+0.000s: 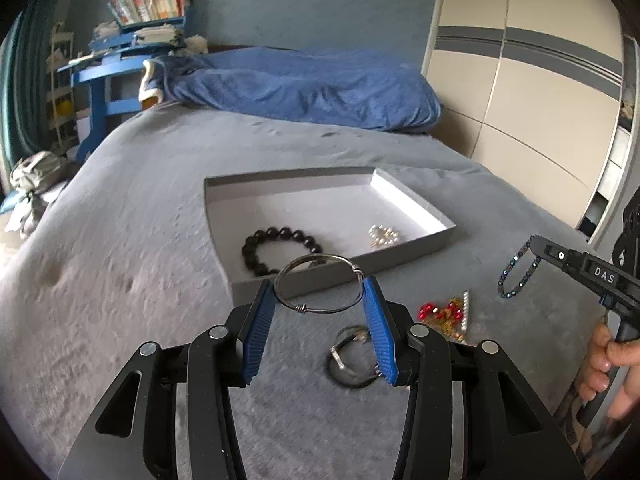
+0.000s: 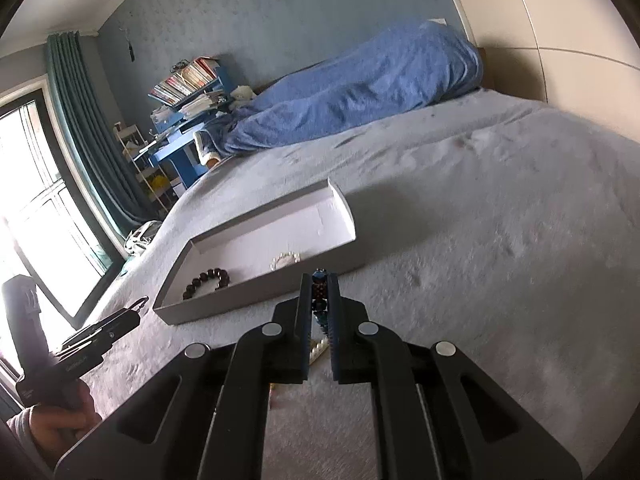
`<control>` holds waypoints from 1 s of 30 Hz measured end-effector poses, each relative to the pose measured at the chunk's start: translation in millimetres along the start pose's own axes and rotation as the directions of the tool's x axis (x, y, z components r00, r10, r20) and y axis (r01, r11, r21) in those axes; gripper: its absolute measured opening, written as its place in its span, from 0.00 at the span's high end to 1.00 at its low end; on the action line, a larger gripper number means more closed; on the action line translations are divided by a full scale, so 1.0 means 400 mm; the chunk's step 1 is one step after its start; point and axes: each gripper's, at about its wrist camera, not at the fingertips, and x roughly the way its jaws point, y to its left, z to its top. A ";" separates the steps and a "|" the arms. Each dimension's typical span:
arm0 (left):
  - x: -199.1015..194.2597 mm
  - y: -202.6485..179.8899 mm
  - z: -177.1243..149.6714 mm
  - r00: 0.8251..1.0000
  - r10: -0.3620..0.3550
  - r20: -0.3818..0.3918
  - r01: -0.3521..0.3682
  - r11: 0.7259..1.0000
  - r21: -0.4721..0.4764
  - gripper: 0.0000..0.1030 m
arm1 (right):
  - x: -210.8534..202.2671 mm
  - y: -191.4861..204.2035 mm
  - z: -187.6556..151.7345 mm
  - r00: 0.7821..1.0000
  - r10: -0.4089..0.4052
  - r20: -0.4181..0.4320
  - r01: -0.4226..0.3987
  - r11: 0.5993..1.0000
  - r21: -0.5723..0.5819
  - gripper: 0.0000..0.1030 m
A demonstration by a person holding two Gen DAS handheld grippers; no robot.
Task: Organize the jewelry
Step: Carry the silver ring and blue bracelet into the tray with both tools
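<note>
My left gripper (image 1: 319, 290) is shut on a silver wire bangle (image 1: 318, 284), held between its blue pads above the bed, just short of the grey tray (image 1: 416, 248). The tray holds a black bead bracelet (image 1: 280, 250) and a pearl piece (image 1: 384, 235). My right gripper (image 2: 320, 280) is shut on a dark blue bead bracelet (image 2: 319, 296); in the left wrist view the bracelet (image 1: 516, 272) hangs from the gripper's tip (image 1: 534, 242). A black cord bracelet (image 1: 352, 360) and red and gold jewelry (image 1: 444, 314) lie on the bed.
The grey bed cover (image 1: 140, 240) spreads all around the tray. A blue duvet (image 1: 304, 84) lies at the bed's head. A blue desk with books (image 1: 132, 40) stands at far left, a wardrobe (image 1: 540, 92) at right.
</note>
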 end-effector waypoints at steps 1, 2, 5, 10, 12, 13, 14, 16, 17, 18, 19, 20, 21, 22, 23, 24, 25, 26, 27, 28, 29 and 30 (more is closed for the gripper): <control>0.000 -0.008 0.007 1.000 -0.004 0.004 0.004 1.000 0.008 0.54 | -0.001 0.000 0.005 1.000 0.000 0.002 0.001 1.000 -0.005 0.93; 0.000 -0.014 0.012 1.000 -0.007 0.006 0.007 1.000 0.013 0.54 | -0.003 0.003 0.012 1.000 -0.002 0.006 0.002 1.000 -0.016 0.93; -0.002 -0.030 0.027 1.000 -0.018 0.015 0.017 0.999 0.027 0.54 | -0.009 0.009 0.025 1.000 0.000 0.017 0.001 0.999 -0.032 0.93; 0.002 -0.047 0.045 1.000 -0.022 0.018 0.021 0.998 0.053 0.54 | -0.020 0.016 0.048 0.999 0.014 0.033 -0.012 0.998 -0.056 0.93; 0.002 -0.049 0.054 1.000 -0.023 0.018 0.022 0.998 0.055 0.54 | -0.024 0.014 0.058 0.999 0.025 0.037 -0.022 0.998 -0.060 0.93; 0.003 -0.050 0.057 1.000 -0.024 0.019 0.023 0.998 0.056 0.54 | -0.026 0.015 0.063 0.999 0.027 0.038 -0.025 0.998 -0.060 0.93; 0.002 -0.051 0.063 0.999 -0.024 0.022 0.023 0.998 0.059 0.54 | -0.028 0.013 0.069 0.999 0.032 0.039 -0.030 0.998 -0.059 0.93; 0.002 -0.050 0.074 0.999 -0.025 0.028 0.023 0.998 0.063 0.54 | -0.030 0.012 0.078 0.999 0.038 0.038 -0.036 0.998 -0.057 0.93; 0.003 -0.048 0.079 0.999 -0.025 0.030 0.023 0.998 0.063 0.54 | -0.030 0.010 0.084 0.998 0.044 0.036 -0.042 0.998 -0.054 0.93; 0.005 -0.045 0.087 0.999 -0.024 0.031 0.022 0.998 0.062 0.54 | -0.032 0.012 0.089 0.998 0.047 0.037 -0.044 0.998 -0.054 0.93; 0.006 -0.043 0.091 0.999 -0.024 0.030 0.022 0.998 0.060 0.54 | -0.031 0.013 0.094 0.998 0.050 0.038 -0.048 0.997 -0.054 0.93; 0.009 -0.039 0.099 0.999 -0.026 0.030 0.025 0.998 0.055 0.54 | -0.031 0.015 0.097 0.998 0.051 0.038 -0.049 0.997 -0.054 0.93; 0.012 -0.036 0.106 0.999 -0.027 0.029 0.026 0.998 0.052 0.54 | -0.028 0.020 0.102 0.998 0.051 0.037 -0.048 0.997 -0.060 0.93; 0.013 -0.033 0.112 0.999 -0.027 0.029 0.026 0.998 0.052 0.54 | -0.025 0.026 0.107 0.998 0.049 0.035 -0.047 0.997 -0.069 0.93; 0.017 -0.031 0.119 0.999 -0.028 0.028 0.026 0.998 0.053 0.54 | -0.022 0.032 0.110 0.998 0.050 0.034 -0.048 0.996 -0.075 0.93; 0.022 -0.030 0.126 0.999 -0.029 0.025 0.027 0.998 0.056 0.54 | -0.015 0.039 0.116 0.998 0.053 0.030 -0.051 0.995 -0.081 0.93; 0.026 -0.028 0.130 0.999 -0.028 0.023 0.026 0.998 0.058 0.54 | -0.008 0.043 0.122 0.998 0.056 0.028 -0.054 0.995 -0.086 0.93; 0.032 -0.025 0.135 0.999 -0.025 0.019 0.024 0.998 0.058 0.54 | 0.001 0.053 0.129 0.998 0.063 0.023 -0.060 0.994 -0.094 0.93; 0.043 -0.020 0.142 1.000 -0.024 0.009 0.024 0.998 0.054 0.54 | 0.010 0.062 0.137 0.997 0.070 0.019 -0.068 0.993 -0.101 0.93; 0.051 -0.015 0.147 1.000 -0.024 0.002 0.024 0.998 0.050 0.54 | 0.020 0.071 0.146 0.997 0.078 0.014 -0.076 0.991 -0.109 0.93; 0.063 -0.008 0.154 1.000 -0.023 -0.008 0.023 0.999 0.044 0.54 | 0.030 0.079 0.154 0.996 0.086 0.010 -0.084 0.990 -0.115 0.93; 0.074 -0.002 0.159 1.000 -0.018 -0.016 0.019 0.999 0.038 0.54 | 0.040 0.086 0.161 0.996 0.092 0.006 -0.091 0.989 -0.120 0.93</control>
